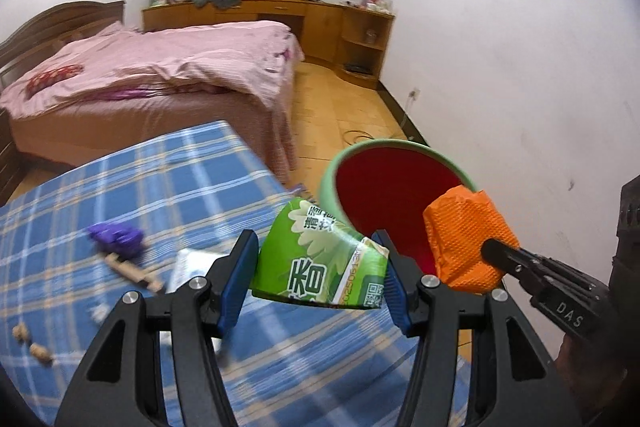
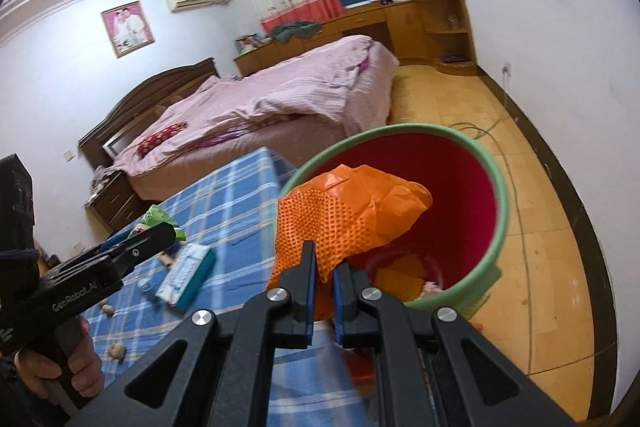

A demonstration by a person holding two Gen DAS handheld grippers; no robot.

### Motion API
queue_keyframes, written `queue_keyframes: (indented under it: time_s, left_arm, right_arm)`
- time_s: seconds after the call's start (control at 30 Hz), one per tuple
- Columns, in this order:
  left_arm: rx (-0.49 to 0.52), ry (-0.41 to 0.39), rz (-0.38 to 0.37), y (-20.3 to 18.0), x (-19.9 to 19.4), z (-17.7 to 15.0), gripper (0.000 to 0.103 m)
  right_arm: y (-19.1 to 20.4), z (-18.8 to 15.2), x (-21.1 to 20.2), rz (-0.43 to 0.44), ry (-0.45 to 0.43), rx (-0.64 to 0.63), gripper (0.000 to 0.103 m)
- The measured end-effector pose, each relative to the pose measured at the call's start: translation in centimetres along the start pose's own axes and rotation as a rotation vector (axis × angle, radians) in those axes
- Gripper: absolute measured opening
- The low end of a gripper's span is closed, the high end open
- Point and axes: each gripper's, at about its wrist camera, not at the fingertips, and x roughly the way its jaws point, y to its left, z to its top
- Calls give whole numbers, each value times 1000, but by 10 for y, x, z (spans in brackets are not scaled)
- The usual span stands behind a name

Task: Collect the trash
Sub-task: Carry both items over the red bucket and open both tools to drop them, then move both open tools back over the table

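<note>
While both claws hang over the edge of the checkered tabletop, this is how it looks:

Left claw (image 1: 320, 267): clamped on a crumpled green wrapper (image 1: 316, 259), blue pads pressing it from both sides, so it's held up off the cloth.

Right claw (image 2: 324, 271): pinched narrow on a bunched orange glove (image 2: 340, 223), gripping its lower edge; the rest of the glove sticks up past the fingertips.

Bin (image 2: 500, 203): green outside, red inside, sitting on the floor just beyond the tabletop edge. It's right ahead of the right claw, and the glove hangs over its opening. From the left claw it's ahead and to the right, with the wrapper near its rim.

Inside the bin: some orange scraps (image 2: 400, 275) at the bottom, can't tell what else.

Tabletop (image 1: 120, 187): blue plaid cloth, below both claws.

Left of the left claw: a purple crumpled thing (image 1: 118, 237), a wooden stick-like piece (image 1: 134, 269) touching it, and two walnuts (image 1: 30, 341) nearer the camera.

Tissue pack (image 2: 186, 275): white and teal, lying flat on the cloth left of the right claw.

Background: pink bed (image 1: 152, 67) well beyond both claws.
</note>
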Motion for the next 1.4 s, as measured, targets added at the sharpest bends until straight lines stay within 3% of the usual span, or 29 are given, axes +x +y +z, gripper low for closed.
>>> queue_keyframes:
  time_s: [0.43,0.53,0.6,0.8,1.07,1.33,1.4]
  left_arm:
    - [77,87,-112,-46,75,19,60]
    - [81,101,-112,-52,82,18,63]
    - [89,90,-88,-54,84,17,66]
    - [110,71,-67,-57,79,13,66]
    - [82,59,-67,-45,57,11,66]
    - [1,42,-5,-13,27,2,66]
    - [-35,37,17,0,19,0,66]
  right_arm:
    - [-47,7,28,-75,30,76,13]
    - [-54,8,31,-67,35,95,13]
    - [-58,8,32,-62,34,103,20]
    - [-62,7,29,-46,25,112,37]
    - [-56,5,20,-39,13,130,51]
    - [-41,2,14,-8,15,126,54]
    - [-34,1,13,-3,20,126,59]
